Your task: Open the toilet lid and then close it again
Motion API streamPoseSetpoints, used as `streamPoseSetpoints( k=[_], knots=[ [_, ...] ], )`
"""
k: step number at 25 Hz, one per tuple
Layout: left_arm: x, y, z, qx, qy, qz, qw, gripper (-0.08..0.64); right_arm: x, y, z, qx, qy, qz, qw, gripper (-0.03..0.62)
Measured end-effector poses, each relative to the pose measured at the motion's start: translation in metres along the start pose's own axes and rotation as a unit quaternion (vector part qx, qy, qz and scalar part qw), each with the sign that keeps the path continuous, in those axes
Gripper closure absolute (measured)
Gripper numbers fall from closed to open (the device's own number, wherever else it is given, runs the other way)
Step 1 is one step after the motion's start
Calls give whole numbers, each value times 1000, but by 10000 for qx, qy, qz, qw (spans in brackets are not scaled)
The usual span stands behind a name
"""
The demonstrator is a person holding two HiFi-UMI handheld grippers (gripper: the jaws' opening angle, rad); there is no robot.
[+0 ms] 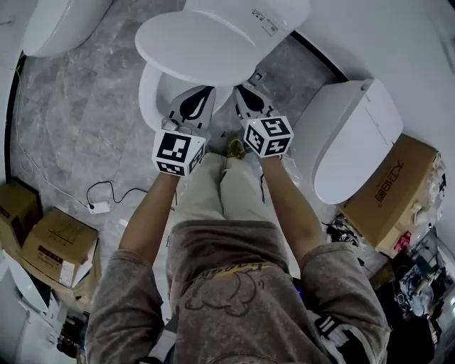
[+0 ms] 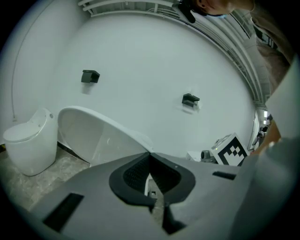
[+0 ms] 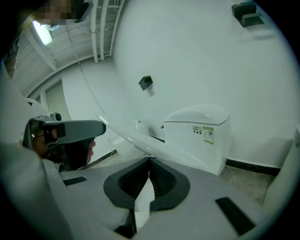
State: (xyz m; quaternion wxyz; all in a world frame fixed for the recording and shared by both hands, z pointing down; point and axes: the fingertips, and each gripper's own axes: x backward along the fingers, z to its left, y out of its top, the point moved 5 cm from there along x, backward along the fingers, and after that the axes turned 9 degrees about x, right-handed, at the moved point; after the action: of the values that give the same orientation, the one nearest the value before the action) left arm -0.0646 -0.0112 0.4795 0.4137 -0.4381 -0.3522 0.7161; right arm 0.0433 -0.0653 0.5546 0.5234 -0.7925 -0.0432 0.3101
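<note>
The white toilet's lid (image 1: 206,43) is tilted partway up over the bowl (image 1: 151,92), in front of the tank (image 1: 284,14). My left gripper (image 1: 205,91) and right gripper (image 1: 242,89) are side by side at the lid's front edge, tips under the rim. Both are shut with nothing between the pads. In the left gripper view the lid's underside (image 2: 98,136) rises just beyond the left gripper (image 2: 150,153). In the right gripper view the lid's edge (image 3: 136,139) crosses right over the right gripper (image 3: 150,159), with the tank (image 3: 197,131) behind.
A second toilet (image 1: 355,135) stands close on the right beside a cardboard box (image 1: 394,192). Another toilet (image 1: 60,21) is at the top left. More boxes (image 1: 57,249) and a cable with a power strip (image 1: 99,207) lie on the marble floor at the left.
</note>
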Motion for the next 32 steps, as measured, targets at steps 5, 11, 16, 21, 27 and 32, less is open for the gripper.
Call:
streamPoseSetpoints(
  k=[5, 11, 16, 21, 27, 32],
  knots=[
    [-36, 33, -4, -130, -393, 157, 9990, 551, -2, 26, -25, -87, -344, 1, 9994, 566],
    [-87, 72, -13, -347, -712, 470, 9957, 551, -6, 54, -60, -311, -579, 25, 9978, 565],
    [-139, 100, -18, -619, -909, 860, 9902, 551, -12, 75, -99, -456, -617, 59, 9970, 565],
    [-180, 116, -20, -637, -959, 1059, 9877, 551, -19, 88, -128, -614, -645, 162, 9959, 565],
    [-217, 129, -17, -540, -1023, 1140, 9867, 551, -29, 102, -156, -620, -784, 334, 9944, 566],
    [-223, 143, -12, -540, -1312, 1208, 9825, 551, -24, 126, -170, -707, -1158, 85, 9907, 565]
  ],
)
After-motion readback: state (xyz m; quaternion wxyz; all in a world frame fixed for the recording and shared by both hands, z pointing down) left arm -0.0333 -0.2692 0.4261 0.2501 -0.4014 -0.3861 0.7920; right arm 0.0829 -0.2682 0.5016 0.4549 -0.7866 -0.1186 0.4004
